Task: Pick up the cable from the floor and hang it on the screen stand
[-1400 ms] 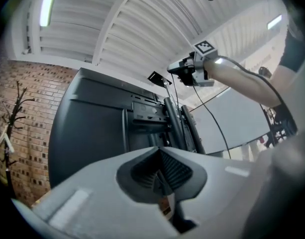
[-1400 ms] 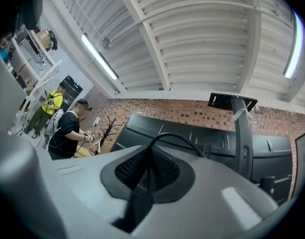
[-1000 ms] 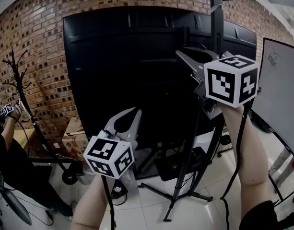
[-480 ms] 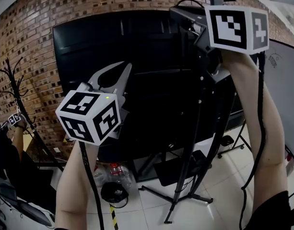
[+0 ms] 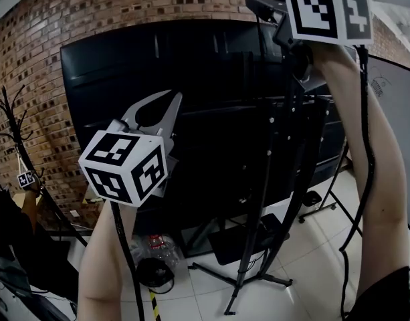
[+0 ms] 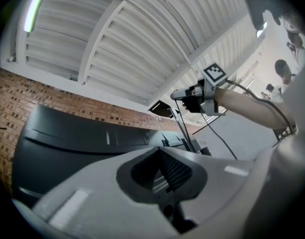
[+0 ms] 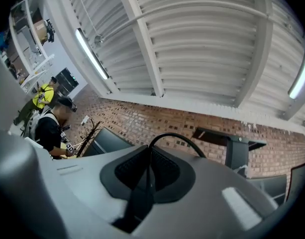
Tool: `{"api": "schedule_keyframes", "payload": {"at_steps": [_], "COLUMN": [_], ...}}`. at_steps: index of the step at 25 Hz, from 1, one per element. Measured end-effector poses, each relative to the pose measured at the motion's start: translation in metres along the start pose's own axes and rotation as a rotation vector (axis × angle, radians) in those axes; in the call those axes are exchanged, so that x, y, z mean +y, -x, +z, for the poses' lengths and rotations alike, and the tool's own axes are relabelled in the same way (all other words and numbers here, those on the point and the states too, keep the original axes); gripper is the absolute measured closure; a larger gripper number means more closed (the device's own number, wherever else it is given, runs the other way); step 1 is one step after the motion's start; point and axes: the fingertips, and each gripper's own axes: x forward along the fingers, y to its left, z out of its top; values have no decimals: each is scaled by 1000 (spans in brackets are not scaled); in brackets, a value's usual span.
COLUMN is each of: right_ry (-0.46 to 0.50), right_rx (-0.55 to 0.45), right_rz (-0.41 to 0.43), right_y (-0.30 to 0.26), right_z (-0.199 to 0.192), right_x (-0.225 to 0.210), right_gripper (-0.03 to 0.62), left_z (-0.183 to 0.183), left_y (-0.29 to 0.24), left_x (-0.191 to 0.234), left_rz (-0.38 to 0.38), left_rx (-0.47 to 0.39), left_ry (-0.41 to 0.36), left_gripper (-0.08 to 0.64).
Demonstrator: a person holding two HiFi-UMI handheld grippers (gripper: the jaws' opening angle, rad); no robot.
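High at the top right, my right gripper (image 5: 258, 2) is shut on the black cable (image 5: 267, 169), whose strands hang down in front of the big black screen (image 5: 191, 112). In the right gripper view the cable (image 7: 174, 136) arches out from between the shut jaws of the gripper (image 7: 148, 151). The screen stand's top bracket (image 7: 227, 135) lies just beyond. The stand's pole (image 5: 299, 19) and tripod legs (image 5: 248, 276) are black. My left gripper (image 5: 170, 97) is raised at centre-left, shut and empty, pointing up at the screen (image 6: 67, 133); its view shows the right gripper (image 6: 184, 94).
A black coat rack (image 5: 14, 129) stands by the brick wall at left, with a person's hand (image 5: 25, 179) holding another gripper beside it. A whiteboard (image 5: 398, 105) is at right. Plastic bottles (image 5: 158, 243) and a cable coil (image 5: 156, 271) lie on the tiled floor. People (image 7: 48, 123) stand far off.
Both grippers have risen. The right one carried the cable from the middle of the screen up to the stand's top; the left one came up from low to mid-height.
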Motion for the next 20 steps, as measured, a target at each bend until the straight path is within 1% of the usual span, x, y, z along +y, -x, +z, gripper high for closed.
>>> {"api": "schedule_keyframes", "payload": {"at_steps": [2,4,6,7,9,12,13,15,17,18,20], "right_ry": [-71,-142,-173,-180,-193,-235,-266,-365,-442,-459,-457], "right_rx": [17,5,13,27,64,108,128,175,200,207,219], "right_rz": [52,129,180,188,186,190,189,166,144,137,117], "right_y": [-4,-5,-5,-6,-12,-21,-24,-29,-34,-35,-37], "right_z": [-14,-23,-33,-41,-63,-95,-106,-131,-152,-160,-171], "right_x": [-5,1,12,16,19,19,18,15,13,13,10], "right_gripper": [566,566,568,568,566,566,567,566,566,566,563], "left_z": [-1,-3,-9,-13,-25,-40,-42,-44,-47,-50,-57], "left_y": [-6,-11,-15,-16,-16,-11,-10,-7,-5,-4,-2], "left_x": [-6,-11,-15,-17,-20,-22,-22,-21,-21,-21,-23], "left_rz": [-1,3,11,16,16,-7,-18,-38,-53,-61,-82], "left_rx": [-9,-17,-22,-22,-16,-9,-10,-19,-32,-39,-50], "left_ry": [4,10,11,11,13,19,18,16,13,15,30], "left_gripper": [554,555,554,554,555,555,555,555,555,555,554]}}
